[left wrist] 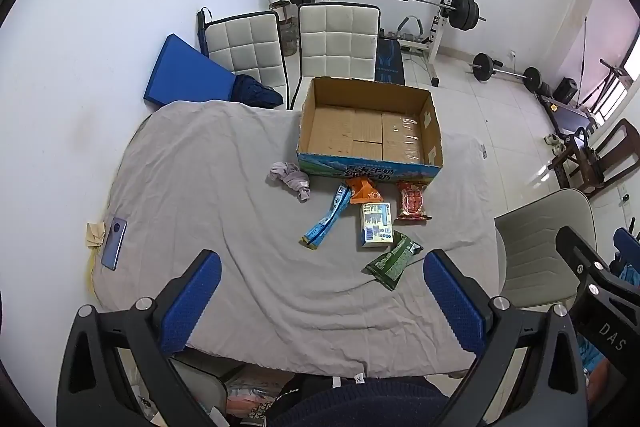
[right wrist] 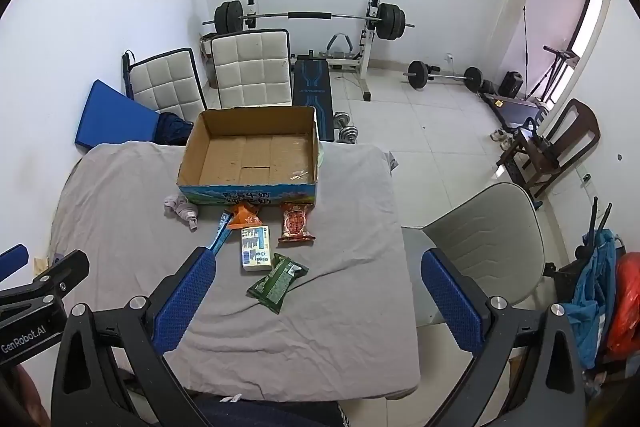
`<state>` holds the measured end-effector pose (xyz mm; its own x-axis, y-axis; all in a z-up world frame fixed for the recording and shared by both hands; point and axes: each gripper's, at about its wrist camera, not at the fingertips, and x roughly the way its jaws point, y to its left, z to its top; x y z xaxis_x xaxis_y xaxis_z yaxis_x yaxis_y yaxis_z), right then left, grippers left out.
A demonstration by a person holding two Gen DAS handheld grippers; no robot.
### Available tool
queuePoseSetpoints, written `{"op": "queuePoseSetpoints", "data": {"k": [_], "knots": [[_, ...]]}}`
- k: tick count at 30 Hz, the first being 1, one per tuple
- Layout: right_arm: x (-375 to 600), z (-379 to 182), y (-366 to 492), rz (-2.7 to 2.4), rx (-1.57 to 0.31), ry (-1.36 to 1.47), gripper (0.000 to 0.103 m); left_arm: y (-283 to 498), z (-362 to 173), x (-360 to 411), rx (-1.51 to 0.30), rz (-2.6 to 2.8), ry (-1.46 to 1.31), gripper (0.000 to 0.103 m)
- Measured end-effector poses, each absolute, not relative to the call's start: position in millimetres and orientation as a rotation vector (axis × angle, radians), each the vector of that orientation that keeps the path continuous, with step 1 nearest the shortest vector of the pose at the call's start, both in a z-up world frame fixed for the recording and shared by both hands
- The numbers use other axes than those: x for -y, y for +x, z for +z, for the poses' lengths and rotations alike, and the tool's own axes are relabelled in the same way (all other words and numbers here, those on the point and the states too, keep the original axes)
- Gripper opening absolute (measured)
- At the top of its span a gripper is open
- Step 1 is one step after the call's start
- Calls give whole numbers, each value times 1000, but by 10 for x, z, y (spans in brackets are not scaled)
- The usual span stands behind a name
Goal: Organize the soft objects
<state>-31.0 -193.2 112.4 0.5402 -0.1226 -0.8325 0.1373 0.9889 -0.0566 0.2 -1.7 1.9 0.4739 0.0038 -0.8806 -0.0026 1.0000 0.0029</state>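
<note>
Left gripper (left wrist: 322, 267): your jaws stand wide apart, nothing between them, above the grey cloth (left wrist: 200, 167).
Right gripper (right wrist: 318, 267): yours gapes fully too, empty.
Box (left wrist: 434, 131): cardboard, at the far edge.
Soft objects: crumpled sock (left wrist: 290, 178), orange (left wrist: 362, 189), red (left wrist: 413, 201), green (left wrist: 394, 259) packets, blue pouch (left wrist: 326, 219), and carton (left wrist: 376, 225) lie just before it.

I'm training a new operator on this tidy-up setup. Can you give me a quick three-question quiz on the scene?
1. True or false: the cardboard box already holds a packet.
2. Which lies nearest the grippers: A) red packet B) green packet C) crumpled cloth?
3. How do the jaws of the left gripper and right gripper stand?

Key: 1 false; 2 B; 3 both open, holding nothing.
</note>
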Motion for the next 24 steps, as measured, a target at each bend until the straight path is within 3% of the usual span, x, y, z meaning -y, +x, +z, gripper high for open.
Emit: {"op": "queuePoseSetpoints", "data": {"k": [24], "knots": [[1921,1183,-251,-159,-969,12,103,87,49,51,-1057,-4,2,103]]}}
